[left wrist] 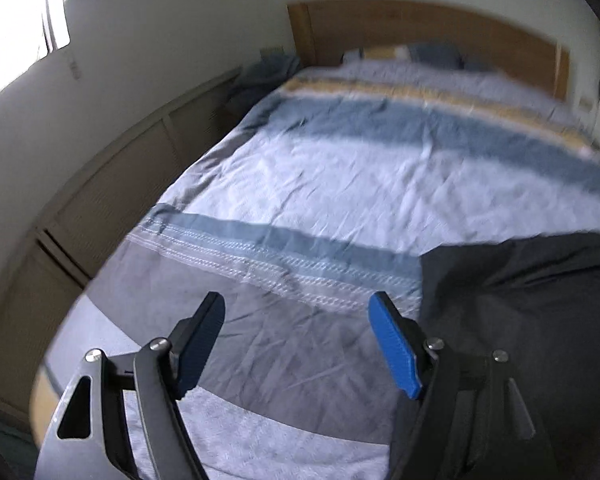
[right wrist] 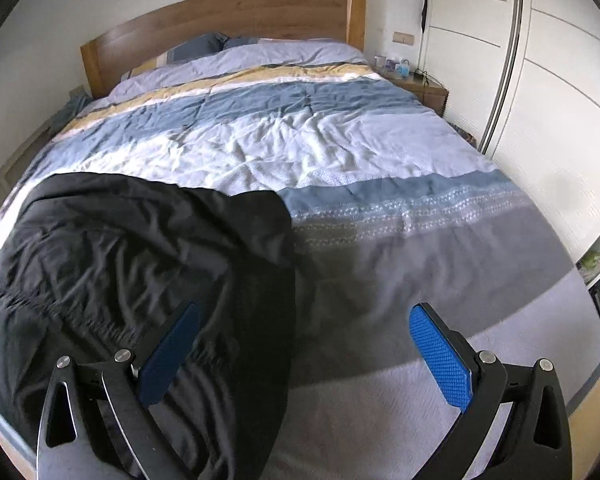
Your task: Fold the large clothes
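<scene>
- While we hover over the foot of the bed, our left gripper [left wrist: 298, 308] stands with its blue-padded jaws spread wide and nothing between them.
- Our right gripper [right wrist: 306, 322] is likewise spread apart and empty, its left finger above the garment's edge.
- The large, crumpled black fabric garment [right wrist: 140, 256] lies on the striped blue, white, grey and yellow quilted bedcover [right wrist: 340, 144], towards the near left part of the bed.
- In the blurred left view, the garment sits at the right.
- A curved brown wooden headboard [right wrist: 236, 12] stands at the far end.
</scene>
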Demonstrator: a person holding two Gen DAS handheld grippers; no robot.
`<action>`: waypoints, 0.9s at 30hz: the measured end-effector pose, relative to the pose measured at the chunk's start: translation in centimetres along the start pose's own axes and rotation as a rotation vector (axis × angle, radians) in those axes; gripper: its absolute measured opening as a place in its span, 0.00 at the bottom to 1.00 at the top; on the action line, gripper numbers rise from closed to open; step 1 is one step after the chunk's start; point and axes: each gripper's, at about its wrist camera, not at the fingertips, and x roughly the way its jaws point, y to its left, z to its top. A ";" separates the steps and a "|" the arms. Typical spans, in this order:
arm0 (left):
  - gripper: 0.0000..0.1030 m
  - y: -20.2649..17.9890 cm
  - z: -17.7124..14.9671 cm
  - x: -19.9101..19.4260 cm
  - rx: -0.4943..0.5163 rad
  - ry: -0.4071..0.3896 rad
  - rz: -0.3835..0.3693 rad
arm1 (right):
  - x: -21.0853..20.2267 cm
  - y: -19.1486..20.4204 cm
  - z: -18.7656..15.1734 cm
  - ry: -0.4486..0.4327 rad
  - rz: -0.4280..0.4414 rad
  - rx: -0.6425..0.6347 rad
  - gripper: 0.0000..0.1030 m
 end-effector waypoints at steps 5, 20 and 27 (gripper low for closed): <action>0.72 3.1 -1.7 -1.8 -0.133 -0.055 -0.262 | -1.0 0.5 -1.3 0.020 0.087 0.048 1.00; 0.71 -2.6 -8.5 10.3 -0.269 0.352 -0.787 | 9.3 0.2 -6.6 0.302 0.413 0.286 1.00; 0.85 -5.4 -10.7 16.0 -0.327 0.487 -0.962 | 12.5 -0.5 -7.8 0.328 0.545 0.330 1.00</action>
